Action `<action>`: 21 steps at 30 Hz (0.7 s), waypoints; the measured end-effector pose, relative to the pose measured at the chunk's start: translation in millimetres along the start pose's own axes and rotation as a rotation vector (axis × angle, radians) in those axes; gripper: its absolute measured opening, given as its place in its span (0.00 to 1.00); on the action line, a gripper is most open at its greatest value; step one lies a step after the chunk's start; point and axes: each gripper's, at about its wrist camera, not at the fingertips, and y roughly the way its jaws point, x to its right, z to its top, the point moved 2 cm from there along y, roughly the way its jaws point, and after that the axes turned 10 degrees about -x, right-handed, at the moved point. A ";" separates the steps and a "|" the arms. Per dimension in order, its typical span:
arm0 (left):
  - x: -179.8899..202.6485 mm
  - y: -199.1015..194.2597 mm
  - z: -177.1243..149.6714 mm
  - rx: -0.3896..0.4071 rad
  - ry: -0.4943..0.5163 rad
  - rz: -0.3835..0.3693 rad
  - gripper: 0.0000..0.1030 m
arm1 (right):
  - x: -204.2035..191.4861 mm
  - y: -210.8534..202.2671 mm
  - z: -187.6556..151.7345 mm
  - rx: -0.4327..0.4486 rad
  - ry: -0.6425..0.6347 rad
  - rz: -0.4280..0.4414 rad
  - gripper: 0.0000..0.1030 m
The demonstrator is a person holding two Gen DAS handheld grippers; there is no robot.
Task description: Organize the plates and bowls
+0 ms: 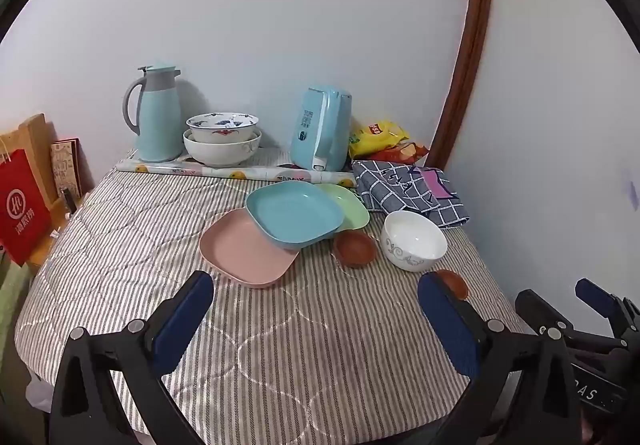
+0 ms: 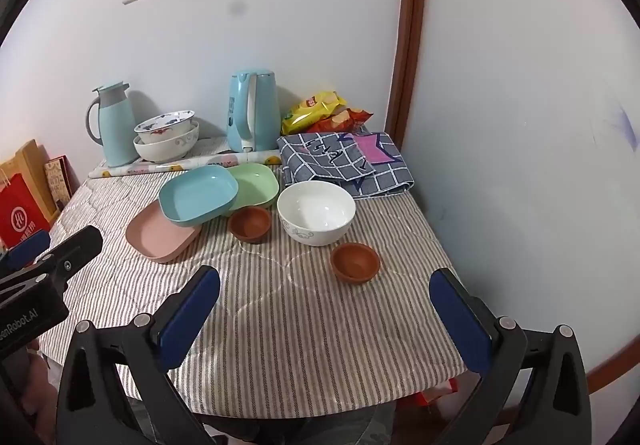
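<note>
**Both tongs wide, dishes untouched on the striped table**

Plainly, neither tool has anything in it. The left gripper (image 1: 316,285) hangs over the near part of the striped tablecloth (image 1: 280,357) with its blue pads spread far apart and only cloth between them. The right gripper (image 2: 324,281) is spread just as wide, also over bare cloth.

From the right wrist camera, the dishes sit past the fingertips. At twelve o'clock stands the white bowl (image 2: 316,211). A small brown bowl (image 2: 355,260) lies nearest the right tongs, at about one o'clock, apart from the white bowl. A second brown bowl (image 2: 250,223) sits at eleven o'clock, just beside the plates. The three plates overlap at ten to eleven o'clock: the blue plate (image 2: 198,195) lies on top, tilted, resting over the pink plate (image 2: 160,237) on its near side and the green plate (image 2: 256,183) on its far side.

Farther back, against the wall, two patterned bowls (image 2: 166,137) are nested beside a pale blue thermos jug (image 2: 114,125). A blue kettle (image 2: 252,109) stands at twelve o'clock, snack bags (image 2: 316,107) at one o'clock, and a folded checked cloth (image 2: 344,161) lies in front of them, just behind the white bowl.
</note>
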 end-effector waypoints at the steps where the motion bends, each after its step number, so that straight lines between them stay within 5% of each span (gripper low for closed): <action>1: 0.1 0.0 0.0 0.000 0.001 0.000 1.00 | 0.0 -0.2 -0.1 0.001 0.000 0.001 1.00; 21: 0.2 0.4 -1.9 0.001 0.001 -0.003 1.00 | 2.8 -8.3 -1.3 0.024 0.010 0.003 1.00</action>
